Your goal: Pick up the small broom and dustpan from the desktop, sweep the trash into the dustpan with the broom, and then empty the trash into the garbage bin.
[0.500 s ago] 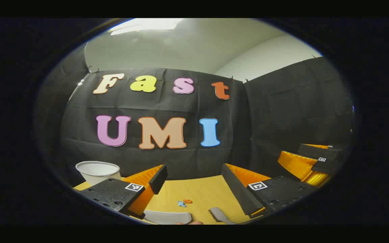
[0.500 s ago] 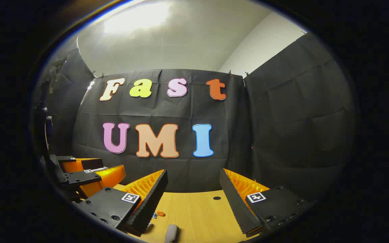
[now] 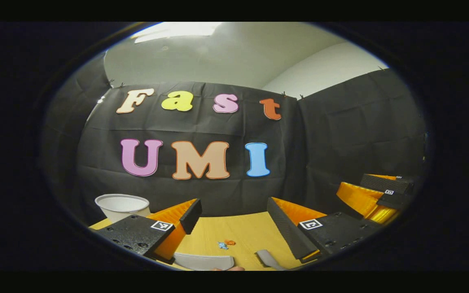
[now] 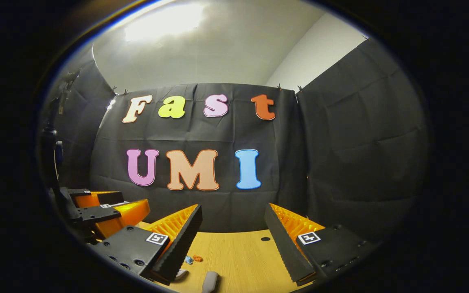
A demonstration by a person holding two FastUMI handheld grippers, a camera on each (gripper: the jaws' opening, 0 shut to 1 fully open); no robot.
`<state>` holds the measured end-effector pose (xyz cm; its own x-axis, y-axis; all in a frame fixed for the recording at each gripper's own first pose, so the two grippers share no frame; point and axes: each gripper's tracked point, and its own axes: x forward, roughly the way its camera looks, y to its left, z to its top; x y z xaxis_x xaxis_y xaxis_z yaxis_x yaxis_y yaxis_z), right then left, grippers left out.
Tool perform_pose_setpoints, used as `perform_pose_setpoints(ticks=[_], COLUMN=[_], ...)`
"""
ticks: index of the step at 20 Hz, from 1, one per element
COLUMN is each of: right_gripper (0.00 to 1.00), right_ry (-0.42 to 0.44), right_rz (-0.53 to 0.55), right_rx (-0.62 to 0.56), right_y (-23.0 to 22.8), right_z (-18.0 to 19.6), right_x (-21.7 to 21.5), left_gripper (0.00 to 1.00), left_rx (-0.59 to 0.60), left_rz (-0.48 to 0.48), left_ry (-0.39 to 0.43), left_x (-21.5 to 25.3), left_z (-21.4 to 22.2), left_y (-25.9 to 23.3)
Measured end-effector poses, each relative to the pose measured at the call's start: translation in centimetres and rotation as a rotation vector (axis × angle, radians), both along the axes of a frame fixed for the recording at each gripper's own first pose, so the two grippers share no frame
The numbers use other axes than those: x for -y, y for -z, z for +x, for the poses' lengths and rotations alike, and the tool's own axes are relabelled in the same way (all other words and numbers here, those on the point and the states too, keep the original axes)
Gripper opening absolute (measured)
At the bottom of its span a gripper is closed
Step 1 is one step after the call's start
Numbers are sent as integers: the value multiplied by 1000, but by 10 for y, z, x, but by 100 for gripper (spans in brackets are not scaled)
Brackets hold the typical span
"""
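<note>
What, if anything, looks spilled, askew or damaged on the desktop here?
Only the trash itself: small blue and orange scraps lying loose on the wooden desktop, ahead of the open left gripper. The white bin stands upright at the back left. Nothing looks damaged.

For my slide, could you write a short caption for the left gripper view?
Open left tongs above the wooden desktop, framing small trash scraps, white garbage bin at left.

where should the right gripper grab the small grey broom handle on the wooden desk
Judging by the little that shows, grip the small grey broom handle near its rounded end, coming down from above with the right gripper. The handle lies flat on the wooden desk between the open fingers, pointing away, so they would close across its narrow width.
</note>
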<state>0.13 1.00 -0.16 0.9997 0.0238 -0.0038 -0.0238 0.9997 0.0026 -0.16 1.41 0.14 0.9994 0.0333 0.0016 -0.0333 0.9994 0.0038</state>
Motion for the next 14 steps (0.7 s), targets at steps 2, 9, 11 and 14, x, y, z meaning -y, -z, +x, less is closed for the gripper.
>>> perform_pose_setpoints(ticks=[2,9,11,14], right_gripper=[99,99,99,100], right_ry=[-5,-6,-12,-21], right_rz=[-2,4,1,-8], right_rx=[-6,-17,-13,-10], right_y=[2,4,2,1], right_z=[-1,1,2,3], right_x=[-2,-7,-11,-18], left_gripper=[96,99,96,96], left_rx=[3,-2,-1,-1], left_rz=[1,6,4,5], left_ry=[0,-18,-23,-26], left_x=[-2,-17,-21,-24], left_z=[1,0,0,0], left_y=[-1,1,1,1])
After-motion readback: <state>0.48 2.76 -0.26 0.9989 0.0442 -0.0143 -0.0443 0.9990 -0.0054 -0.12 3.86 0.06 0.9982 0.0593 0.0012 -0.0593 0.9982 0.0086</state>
